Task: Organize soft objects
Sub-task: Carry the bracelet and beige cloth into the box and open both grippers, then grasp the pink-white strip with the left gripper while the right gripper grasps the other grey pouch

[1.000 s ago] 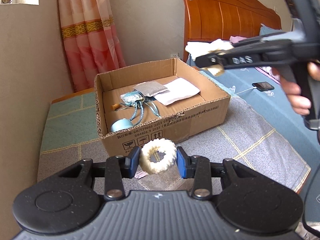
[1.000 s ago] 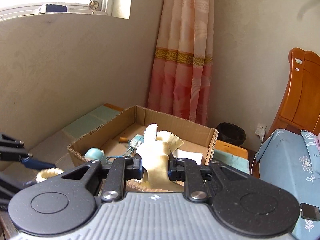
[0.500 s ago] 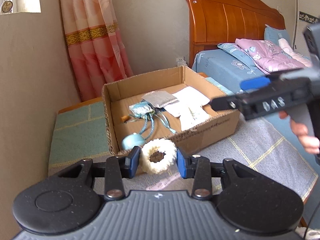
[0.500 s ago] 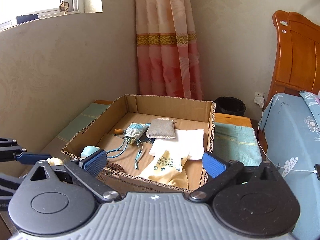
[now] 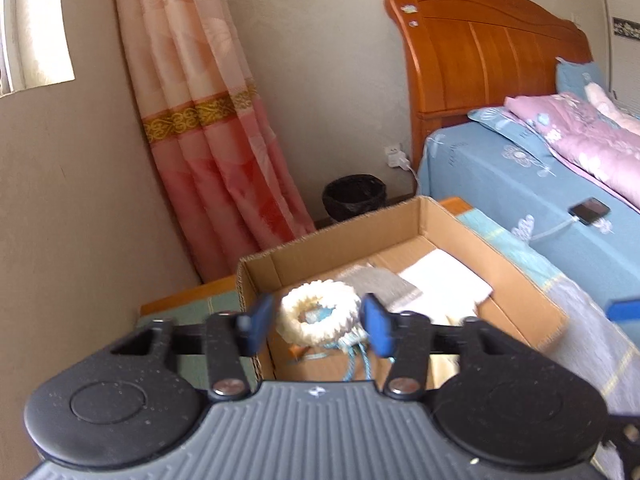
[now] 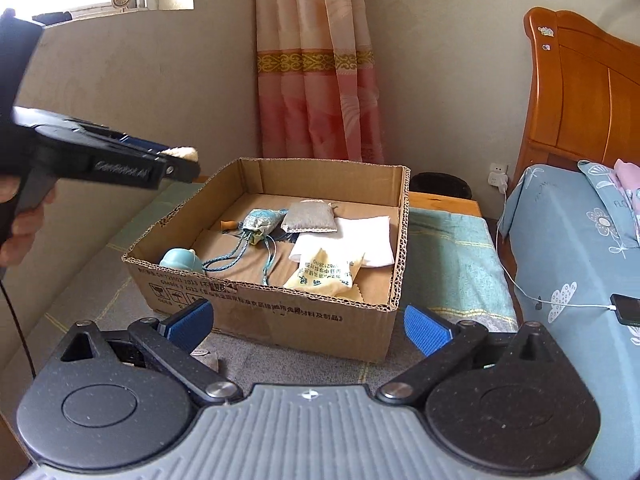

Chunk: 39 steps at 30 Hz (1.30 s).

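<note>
My left gripper (image 5: 318, 320) is shut on a fluffy cream scrunchie (image 5: 320, 316) and holds it in the air over the near left part of the open cardboard box (image 5: 520, 292). It also shows from the side in the right wrist view (image 6: 180, 160). My right gripper (image 6: 306, 322) is open and empty, low in front of the box (image 6: 280, 320). Inside the box lie a yellow printed cloth (image 6: 324, 274), a white cloth (image 6: 360, 236), a grey sachet (image 6: 310, 218), a blue drawstring pouch (image 6: 260, 220) and a pale blue round object (image 6: 180, 260).
The box stands on a grey and green checked cover (image 6: 452, 264). A bed with a blue sheet (image 6: 572, 256), a phone on a cable (image 6: 626, 308) and a wooden headboard (image 6: 580, 100) is to the right. A curtain (image 6: 316, 80) and a black bin (image 6: 440, 186) stand behind.
My left gripper has lifted the scrunchie from the cover in front of the box to above it. My right gripper dropped the yellow cloth into the box, opened and pulled back.
</note>
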Each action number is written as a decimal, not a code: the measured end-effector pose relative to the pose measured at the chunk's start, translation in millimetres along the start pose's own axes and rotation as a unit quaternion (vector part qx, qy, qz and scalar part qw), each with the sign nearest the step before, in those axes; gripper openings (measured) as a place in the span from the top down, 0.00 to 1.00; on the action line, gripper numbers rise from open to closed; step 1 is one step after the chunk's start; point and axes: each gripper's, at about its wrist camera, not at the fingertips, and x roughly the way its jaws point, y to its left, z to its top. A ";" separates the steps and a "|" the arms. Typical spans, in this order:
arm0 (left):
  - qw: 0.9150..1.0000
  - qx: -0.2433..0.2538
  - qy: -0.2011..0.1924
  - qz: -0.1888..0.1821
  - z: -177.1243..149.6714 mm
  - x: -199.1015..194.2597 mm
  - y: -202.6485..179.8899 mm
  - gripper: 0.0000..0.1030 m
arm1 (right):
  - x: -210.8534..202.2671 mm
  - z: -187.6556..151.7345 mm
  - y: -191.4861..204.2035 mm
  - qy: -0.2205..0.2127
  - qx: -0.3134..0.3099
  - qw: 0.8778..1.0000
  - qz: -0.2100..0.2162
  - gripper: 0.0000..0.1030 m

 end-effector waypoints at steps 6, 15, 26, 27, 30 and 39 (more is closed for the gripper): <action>1.000 -0.003 0.015 0.026 -9.7 0.4 2.9 0.01 | -6.3 -2.4 -1.5 -0.004 -0.003 1.000 -0.005 0.00; 0.998 -0.038 0.036 0.032 -46.3 -41.6 9.4 0.01 | 0.1 -4.6 5.0 0.006 -0.003 1.000 0.002 0.00; 0.993 -0.087 0.033 0.073 -105.4 -75.3 17.3 0.01 | 25.9 -21.1 32.7 0.052 -0.024 0.998 0.032 0.00; 0.992 -0.089 0.036 0.078 -109.6 -75.6 19.0 0.01 | 28.8 -23.2 35.9 0.057 -0.026 0.997 0.039 0.00; 0.991 -0.102 0.039 0.076 -121.0 -75.6 26.6 0.01 | 38.9 -29.7 48.0 0.076 -0.033 0.996 0.047 0.00; 0.990 -0.123 0.044 0.058 -145.8 -78.7 48.2 0.01 | 71.3 -40.5 91.3 0.116 -0.061 0.990 0.042 0.00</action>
